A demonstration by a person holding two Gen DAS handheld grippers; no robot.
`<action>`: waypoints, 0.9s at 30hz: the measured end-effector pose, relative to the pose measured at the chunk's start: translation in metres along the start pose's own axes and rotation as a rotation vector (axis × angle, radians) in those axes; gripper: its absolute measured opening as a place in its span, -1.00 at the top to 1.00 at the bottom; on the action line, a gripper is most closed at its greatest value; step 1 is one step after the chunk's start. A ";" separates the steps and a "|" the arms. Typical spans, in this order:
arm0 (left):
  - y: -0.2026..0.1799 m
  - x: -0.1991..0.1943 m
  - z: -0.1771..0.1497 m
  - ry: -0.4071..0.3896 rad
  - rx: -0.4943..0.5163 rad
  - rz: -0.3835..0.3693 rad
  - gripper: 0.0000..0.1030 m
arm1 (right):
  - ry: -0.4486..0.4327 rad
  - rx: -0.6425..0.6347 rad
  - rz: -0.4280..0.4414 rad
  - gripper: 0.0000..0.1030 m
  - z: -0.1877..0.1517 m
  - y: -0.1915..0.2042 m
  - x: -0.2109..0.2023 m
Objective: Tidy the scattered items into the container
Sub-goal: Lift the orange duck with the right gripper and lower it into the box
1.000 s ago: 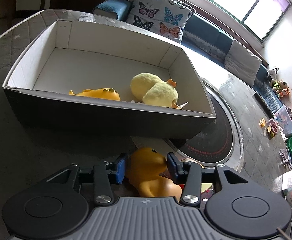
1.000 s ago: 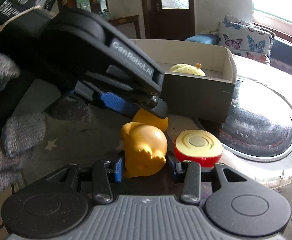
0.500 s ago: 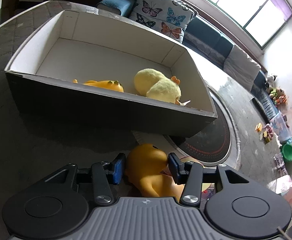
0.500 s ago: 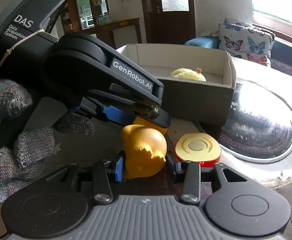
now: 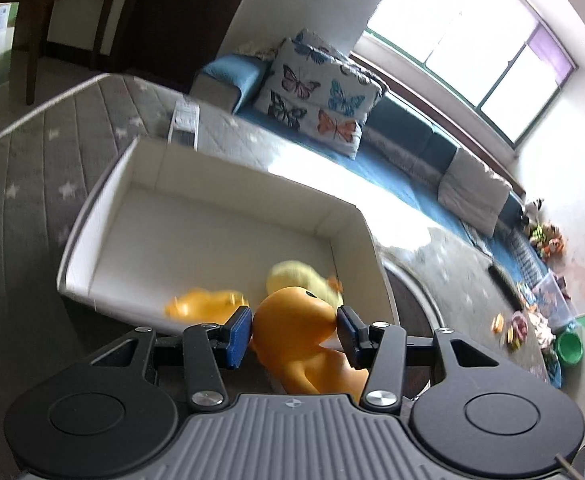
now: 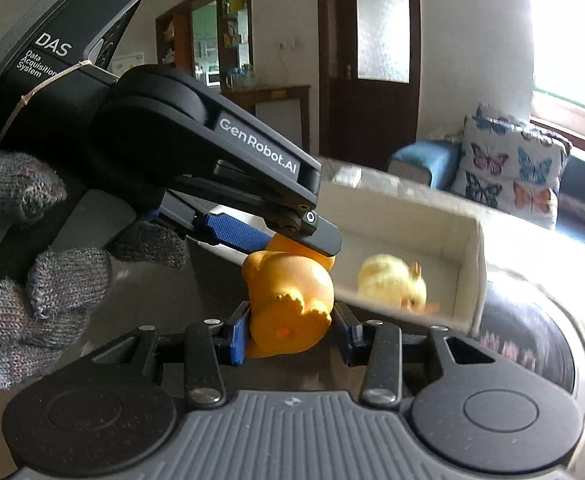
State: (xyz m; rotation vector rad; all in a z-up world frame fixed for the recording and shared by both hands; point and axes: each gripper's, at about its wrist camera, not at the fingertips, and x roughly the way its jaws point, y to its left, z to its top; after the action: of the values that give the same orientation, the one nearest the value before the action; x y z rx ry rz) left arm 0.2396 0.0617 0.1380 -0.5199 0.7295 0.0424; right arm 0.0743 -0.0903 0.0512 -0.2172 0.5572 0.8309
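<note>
Both grippers are shut on one orange rubber duck. My left gripper point(image 5: 294, 330) clamps its head point(image 5: 296, 316); my right gripper point(image 6: 290, 332) clamps its tail end point(image 6: 288, 308). The duck is held in the air, just in front of the near wall of the white cardboard box point(image 5: 220, 176). The left gripper's body point(image 6: 212, 152) fills the left of the right wrist view, held by a gloved hand. Inside the box lie a yellow plush chick point(image 5: 300, 276), also in the right wrist view point(image 6: 392, 280), and a small orange toy point(image 5: 204, 302).
The box stands on a grey quilted mat with stars point(image 5: 24, 168). A round dark glass plate point(image 6: 532, 344) lies to its right. A sofa with a butterfly cushion point(image 5: 316, 92) is behind. Toys and a green bowl point(image 5: 568, 348) lie on the floor far right.
Both grippers have lifted the orange duck off the table and up towards the box's rim. The red and yellow round toy beside it has dropped out of view.
</note>
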 end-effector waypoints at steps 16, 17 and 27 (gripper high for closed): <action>0.035 0.075 0.061 0.040 -0.069 0.032 0.03 | 0.077 -0.011 0.038 0.18 0.043 -0.041 0.097; 0.038 0.080 0.062 0.050 -0.077 0.030 0.03 | 0.086 -0.013 0.040 0.18 0.042 -0.042 0.101; 0.047 0.102 0.054 0.101 -0.100 0.037 0.03 | 0.133 -0.002 0.044 0.15 0.030 -0.047 0.117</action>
State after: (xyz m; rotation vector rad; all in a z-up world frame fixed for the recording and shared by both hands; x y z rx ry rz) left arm 0.3402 0.1138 0.0853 -0.6078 0.8385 0.0878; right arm 0.1848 -0.0351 0.0106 -0.2638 0.6875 0.8641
